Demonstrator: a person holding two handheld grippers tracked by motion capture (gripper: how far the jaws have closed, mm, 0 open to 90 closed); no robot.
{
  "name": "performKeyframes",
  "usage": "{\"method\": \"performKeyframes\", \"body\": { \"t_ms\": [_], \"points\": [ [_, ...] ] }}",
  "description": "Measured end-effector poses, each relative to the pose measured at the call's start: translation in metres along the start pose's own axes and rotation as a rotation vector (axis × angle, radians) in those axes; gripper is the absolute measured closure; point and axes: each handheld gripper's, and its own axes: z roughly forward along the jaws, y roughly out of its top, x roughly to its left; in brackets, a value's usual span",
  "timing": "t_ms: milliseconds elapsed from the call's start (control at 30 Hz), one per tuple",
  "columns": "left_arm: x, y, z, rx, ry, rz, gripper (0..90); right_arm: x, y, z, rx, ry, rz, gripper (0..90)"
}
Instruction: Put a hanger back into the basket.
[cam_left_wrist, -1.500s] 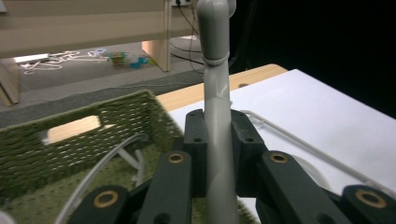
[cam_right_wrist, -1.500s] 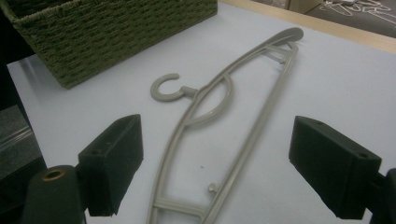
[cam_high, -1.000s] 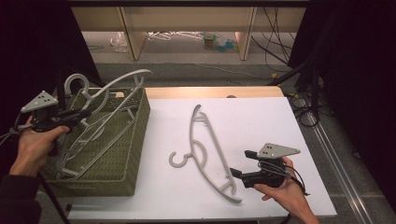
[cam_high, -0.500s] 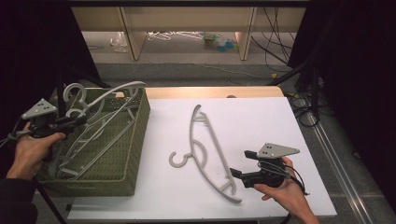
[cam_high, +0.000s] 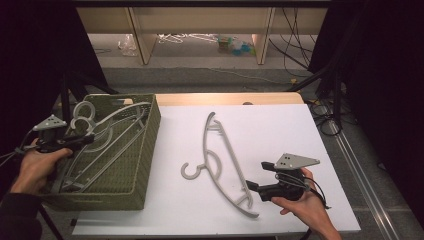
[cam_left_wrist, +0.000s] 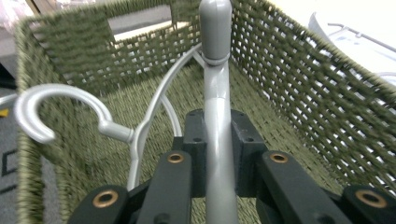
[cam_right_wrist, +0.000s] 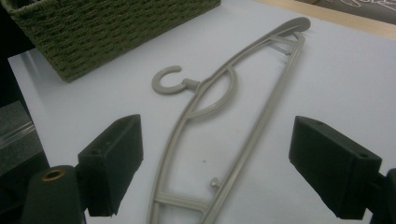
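A green woven basket (cam_high: 148, 145) stands on the table's left side with grey plastic hangers in it. My left gripper (cam_high: 86, 140) is over the basket's near left part, shut on the bar of one grey hanger (cam_left_wrist: 216, 93) whose long arm (cam_high: 122, 112) slants across the basket. A second hanger's hook (cam_left_wrist: 56, 89) curls beside it against the basket wall (cam_left_wrist: 303, 84). Another grey hanger (cam_high: 206, 147) lies flat on the white tabletop. My right gripper (cam_high: 254, 190) rests at that hanger's near end, open, with the hanger (cam_right_wrist: 198, 91) stretching away between the two jaws, untouched.
The white tabletop (cam_high: 280, 135) has free room to the right of the lying hanger. The basket's corner (cam_right_wrist: 107, 28) sits beyond the hanger's hook. Shelves, cables and clutter are on the floor behind the table.
My left gripper has sunk lower, bringing the held hanger down into the basket. The right gripper and the hanger on the table have not moved.
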Motion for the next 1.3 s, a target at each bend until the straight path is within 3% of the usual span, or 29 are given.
{"method": "performKeyframes", "body": {
  "t_ms": [67, 233, 267, 300, 333, 500, 533, 567, 600, 733, 833, 867, 933, 1067, 1100, 1133, 1233, 1300],
  "points": [
    [0.0, -0.001, 0.006, 0.022, -0.012, -0.011, 78.6, 0.0, 0.0, 0.001, -0.001, 0.014, 0.003, 18.7],
    [-0.001, -0.004, 0.018, 0.072, -0.012, -0.039, 78.2, 0.0, 0.0, 0.0, 0.003, -0.002, 0.002, 18.6],
    [0.001, -0.006, 0.021, 0.092, 0.0, -0.05, 77.2, -0.001, 0.0, 0.0, 0.007, 0.002, 0.002, 18.6],
    [0.002, -0.008, 0.024, 0.091, 0.027, -0.054, 77.2, -0.001, 0.0, 0.0, 0.007, 0.002, 0.002, 18.6],
    [0.005, -0.011, 0.027, 0.125, 0.069, -0.059, 76.0, 0.0, 0.0, -0.001, 0.008, 0.004, 0.01, 18.6],
    [0.011, -0.016, 0.028, 0.101, 0.082, -0.108, 74.1, -0.001, -0.001, 0.0, 0.008, 0.002, 0.004, 18.6],
    [0.013, -0.015, 0.025, 0.144, 0.097, -0.058, 72.7, -0.001, -0.001, 0.002, -0.006, 0.008, 0.005, 18.6],
    [0.013, -0.015, 0.025, 0.143, 0.126, -0.05, 71.2, -0.001, -0.001, 0.002, -0.001, 0.01, 0.007, 18.7],
    [0.013, -0.015, 0.025, 0.143, 0.126, -0.05, 67.1, -0.001, -0.001, 0.002, -0.001, 0.01, 0.007, 18.7],
    [0.013, -0.015, 0.019, 0.102, 0.181, -0.087, 57.5, -0.001, -0.001, 0.001, 0.011, -0.003, 0.003, 18.7],
    [0.007, -0.012, 0.014, 0.007, 0.227, -0.151, 43.2, -0.001, -0.002, 0.002, 0.011, 0.005, 0.006, 18.7],
    [0.007, -0.012, 0.014, 0.007, 0.227, -0.151, 41.3, -0.001, -0.002, 0.002, 0.01, 0.006, 0.005, 18.7],
    [-0.002, -0.008, 0.006, -0.054, 0.203, -0.158, 39.4, -0.001, -0.002, 0.003, 0.015, 0.007, 0.009, 18.7],
    [-0.016, -0.004, 0.0, -0.091, 0.171, -0.156, 33.5, -0.001, -0.003, 0.005, 0.001, 0.011, 0.007, 18.7],
    [-0.027, -0.002, -0.004, -0.124, 0.142, -0.146, 33.2, -0.001, -0.003, 0.006, 0.001, 0.012, 0.008, 18.7],
    [-0.027, -0.002, -0.004, -0.124, 0.142, -0.146, 32.8, -0.001, -0.003, 0.006, 0.001, 0.012, 0.008, 18.7],
    [-0.048, 0.001, -0.009, -0.174, 0.087, -0.111, 30.2, -0.001, -0.004, 0.005, 0.016, 0.016, 0.014, 18.7],
    [-0.053, 0.002, -0.01, -0.184, 0.074, -0.101, 29.5, -0.001, -0.004, 0.005, 0.015, 0.017, 0.014, 18.7]
  ]
}}
